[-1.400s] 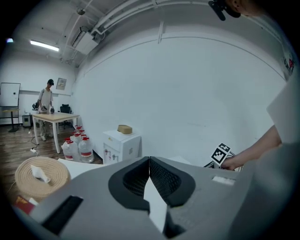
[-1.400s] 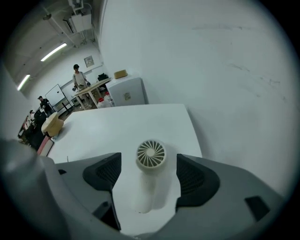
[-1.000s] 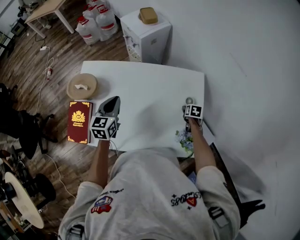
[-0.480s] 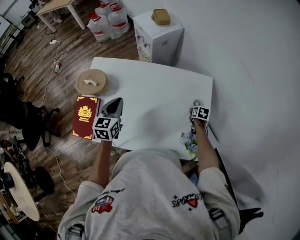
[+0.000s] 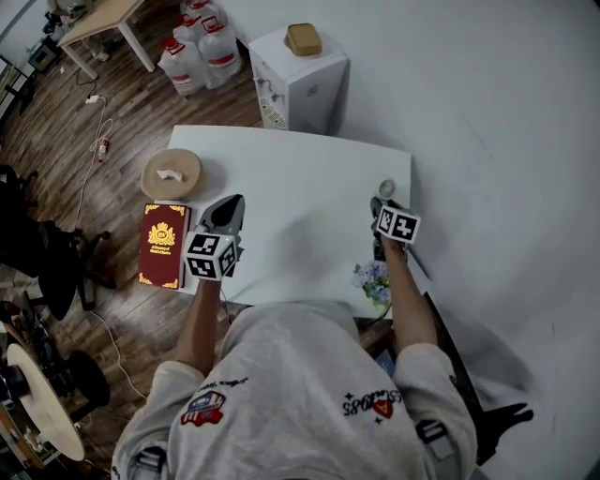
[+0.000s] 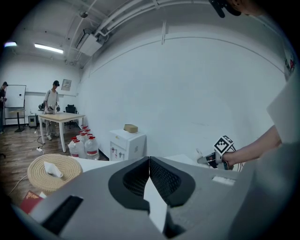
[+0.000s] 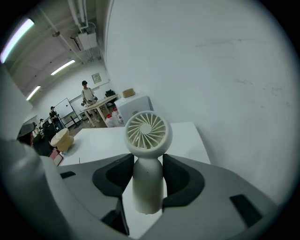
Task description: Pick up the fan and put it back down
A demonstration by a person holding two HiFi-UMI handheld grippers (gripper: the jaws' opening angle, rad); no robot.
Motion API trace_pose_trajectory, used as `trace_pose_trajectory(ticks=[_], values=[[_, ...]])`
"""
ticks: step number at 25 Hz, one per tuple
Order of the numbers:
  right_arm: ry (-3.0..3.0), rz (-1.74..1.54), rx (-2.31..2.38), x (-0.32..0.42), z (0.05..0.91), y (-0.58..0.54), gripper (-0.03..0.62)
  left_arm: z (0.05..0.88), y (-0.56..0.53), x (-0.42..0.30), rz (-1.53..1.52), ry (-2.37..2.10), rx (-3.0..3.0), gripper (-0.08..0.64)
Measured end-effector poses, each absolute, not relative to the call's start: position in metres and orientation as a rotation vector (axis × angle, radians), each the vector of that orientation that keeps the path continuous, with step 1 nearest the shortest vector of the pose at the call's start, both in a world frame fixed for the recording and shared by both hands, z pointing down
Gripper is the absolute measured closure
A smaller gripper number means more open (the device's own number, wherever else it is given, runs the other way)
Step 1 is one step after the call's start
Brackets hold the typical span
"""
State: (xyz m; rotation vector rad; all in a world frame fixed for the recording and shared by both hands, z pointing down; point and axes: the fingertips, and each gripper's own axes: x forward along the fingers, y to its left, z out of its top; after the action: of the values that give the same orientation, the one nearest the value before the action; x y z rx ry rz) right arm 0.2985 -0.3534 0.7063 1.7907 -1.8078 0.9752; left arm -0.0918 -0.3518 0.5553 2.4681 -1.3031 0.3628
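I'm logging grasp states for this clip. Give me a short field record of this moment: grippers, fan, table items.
right gripper: jaws have just closed; shut on the fan, at its handle
fan: head above the jaws, handle between them
left gripper: shut, empty, over the table
table's left edge: red book, woven tray

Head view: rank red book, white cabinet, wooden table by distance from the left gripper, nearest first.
From the left gripper:
1. red book, close by on its left.
2. white cabinet, ahead and slightly right, by the wall.
3. wooden table, far off at the upper left, across the floor.
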Motion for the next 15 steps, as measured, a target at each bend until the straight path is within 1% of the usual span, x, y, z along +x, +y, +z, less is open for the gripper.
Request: trace_pose_trajectory(ticks=[7,15], values=[[-2.002,0.547,1.816,0.281,0.604,-0.375,0.397,0.529,-0.37,-0.075,0.337,-1.265,2.562,0.555],[-2.158,0.293,1.872,0.266,0.495,-0.373,0.397,0.498,-0.384,-0.044,0.283,-1.221,2.646,0.555]])
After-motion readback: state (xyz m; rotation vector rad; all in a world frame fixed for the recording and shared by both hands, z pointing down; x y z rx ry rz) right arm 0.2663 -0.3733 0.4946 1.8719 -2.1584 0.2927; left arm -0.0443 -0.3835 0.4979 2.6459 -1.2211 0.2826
